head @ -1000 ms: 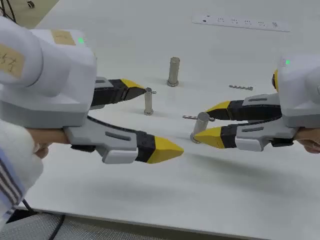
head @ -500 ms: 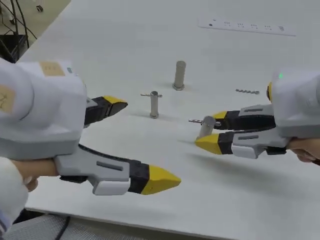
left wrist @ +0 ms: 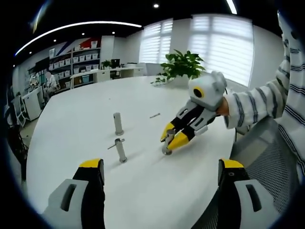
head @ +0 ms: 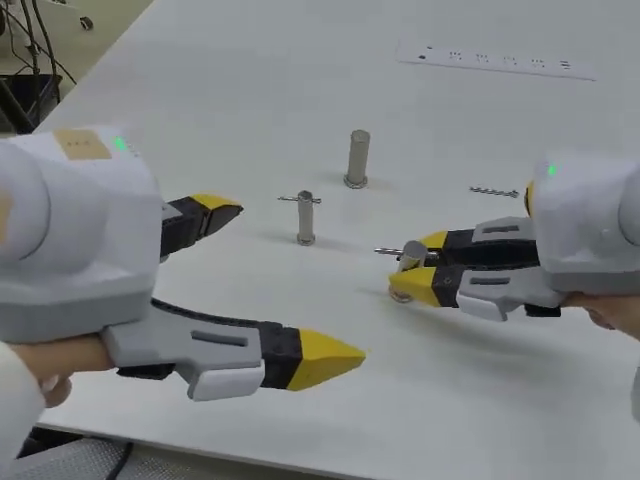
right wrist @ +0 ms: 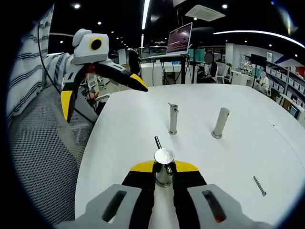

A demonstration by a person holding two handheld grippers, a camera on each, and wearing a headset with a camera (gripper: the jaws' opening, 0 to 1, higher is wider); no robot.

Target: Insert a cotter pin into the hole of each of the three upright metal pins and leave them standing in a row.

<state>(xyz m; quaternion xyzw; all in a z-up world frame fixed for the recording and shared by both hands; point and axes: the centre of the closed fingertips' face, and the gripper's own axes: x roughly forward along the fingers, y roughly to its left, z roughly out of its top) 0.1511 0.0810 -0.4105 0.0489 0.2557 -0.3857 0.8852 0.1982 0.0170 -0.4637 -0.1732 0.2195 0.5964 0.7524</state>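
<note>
The right gripper has its yellow-tipped jaws closed snugly around the near metal pin, one jaw on each side of its shaft. That pin stands roughly upright with its foot seemingly on the white table, and a thin cotter pin pokes out through the hole near its top. The left gripper is held off to the left above the table, jaws spread wide and holding nothing. Between the two grippers and a little farther away stands the middle metal pin, free of both grippers, with a cotter pin crossing it just below the top. Beyond it stands the far metal pin, upright and bare, with nothing through its hole. A loose cotter pin lies flat on the table, off to the right of the far pin and well apart from it. A white power strip lies near the far edge. As a judgement, two of three pins are fitted; the far one awaits the loose cotter pin, and the near pin looks out of line with the others.
</note>
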